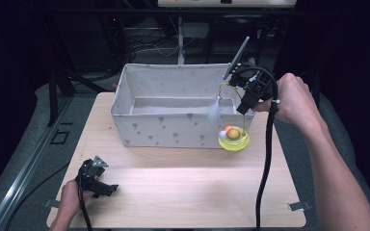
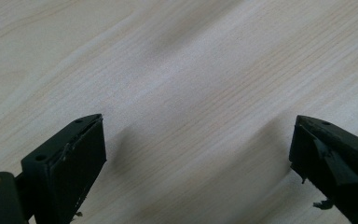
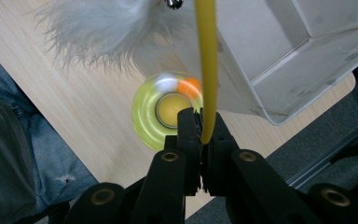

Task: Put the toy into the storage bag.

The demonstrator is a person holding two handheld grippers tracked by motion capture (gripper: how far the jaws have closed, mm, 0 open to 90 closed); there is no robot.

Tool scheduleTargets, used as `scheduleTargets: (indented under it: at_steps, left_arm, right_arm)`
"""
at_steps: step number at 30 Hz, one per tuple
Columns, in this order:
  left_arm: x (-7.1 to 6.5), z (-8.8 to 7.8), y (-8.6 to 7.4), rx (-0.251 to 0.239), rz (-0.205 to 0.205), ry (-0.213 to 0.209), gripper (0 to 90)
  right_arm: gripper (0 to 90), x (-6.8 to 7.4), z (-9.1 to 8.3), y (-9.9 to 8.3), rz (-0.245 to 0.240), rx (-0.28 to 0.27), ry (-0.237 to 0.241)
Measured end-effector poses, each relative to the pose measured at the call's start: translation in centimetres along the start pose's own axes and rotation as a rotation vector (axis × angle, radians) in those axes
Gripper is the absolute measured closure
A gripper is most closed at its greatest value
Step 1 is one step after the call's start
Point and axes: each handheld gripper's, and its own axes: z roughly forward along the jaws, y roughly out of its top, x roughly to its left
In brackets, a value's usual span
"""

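A cat toy hangs in the air by the fabric bin's right front corner: a yellow-green round base (image 1: pixel 234 140) with an orange ball and a white ball, a curved yellow wire (image 1: pixel 235 89) and a grey feather tuft (image 1: pixel 215 111). My right gripper (image 1: pixel 244 107) is shut on the yellow wire (image 3: pixel 207 70), with the base (image 3: pixel 154 122) below the jaws and the feather (image 3: pixel 103 28) above. My left gripper (image 1: pixel 102 186) rests low over the table's front left, open, with bare wood between its fingers (image 2: pixel 77 158).
A white fabric bin (image 1: pixel 173 129) with grey marks stands at the back middle of the wooden table (image 1: pixel 183 187). A cable (image 1: pixel 266 159) trails from the right gripper across the table's right side. Dark floor and cables lie beyond.
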Motion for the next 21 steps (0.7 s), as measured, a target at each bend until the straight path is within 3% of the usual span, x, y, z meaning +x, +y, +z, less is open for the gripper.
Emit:
scheduleTargets:
  at_steps: [21]
  left_arm:
    - [0.0,0.0,0.0,-0.001,-0.001,-0.003,3.8]
  right_arm:
    - [87.8,-0.8,-2.5,1.9,-0.008,-0.015,-0.02]
